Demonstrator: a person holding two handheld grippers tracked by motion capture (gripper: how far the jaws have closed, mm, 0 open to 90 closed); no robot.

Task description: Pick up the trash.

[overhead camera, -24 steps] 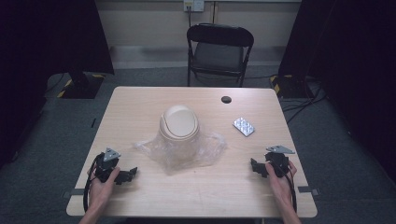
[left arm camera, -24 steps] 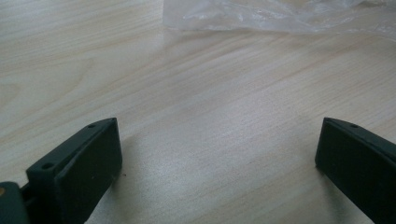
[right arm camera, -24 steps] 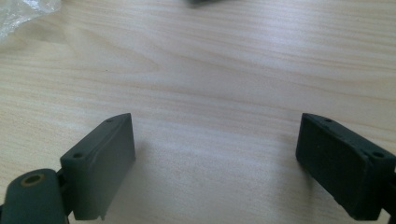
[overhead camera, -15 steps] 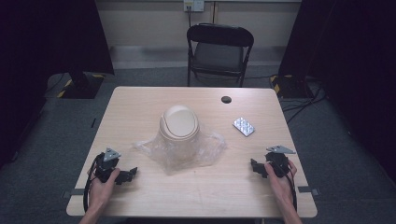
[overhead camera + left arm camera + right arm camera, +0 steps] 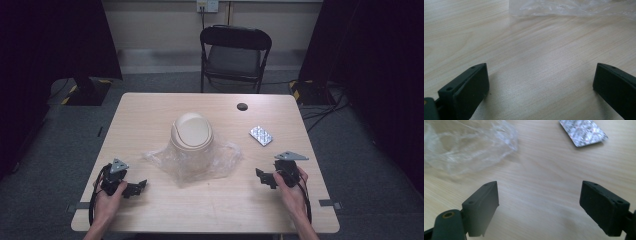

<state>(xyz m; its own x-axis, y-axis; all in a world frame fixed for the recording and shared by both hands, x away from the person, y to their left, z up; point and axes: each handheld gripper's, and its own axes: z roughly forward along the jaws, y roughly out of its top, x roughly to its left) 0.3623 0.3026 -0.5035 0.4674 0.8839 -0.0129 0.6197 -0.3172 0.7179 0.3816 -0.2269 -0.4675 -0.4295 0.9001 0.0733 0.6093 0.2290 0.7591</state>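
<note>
From the high view, a pale wooden surface (image 5: 150, 115) carries a beige domed bin lid (image 5: 192, 131) at its middle, sitting on a crumpled clear plastic bag (image 5: 200, 162) that spreads out around it. A silver blister pack (image 5: 261, 135) lies to the right of the lid, apart from the bag, and a small black round cap (image 5: 242, 106) sits near the far edge. The left tool (image 5: 134, 187) rests near the front left corner, held by a hand (image 5: 107, 200), with its jaws pointing toward the bag but well short of it. The right tool (image 5: 262, 176) sits near the front right, held by the other hand (image 5: 290, 192), with its jaws also turned toward the bag. A black folding chair (image 5: 235, 55) stands beyond the surface.

In the left gripper view, the left tool (image 5: 540, 82) has its jaws spread wide with only bare wood between them; the edge of the plastic bag (image 5: 574, 7) lies ahead, apart from them.

In the right gripper view, the right tool (image 5: 539, 202) is likewise spread wide and holding nothing. The bag (image 5: 469, 145) lies ahead to the left, and the blister pack (image 5: 582, 132) ahead to the right, neither touched.
</note>
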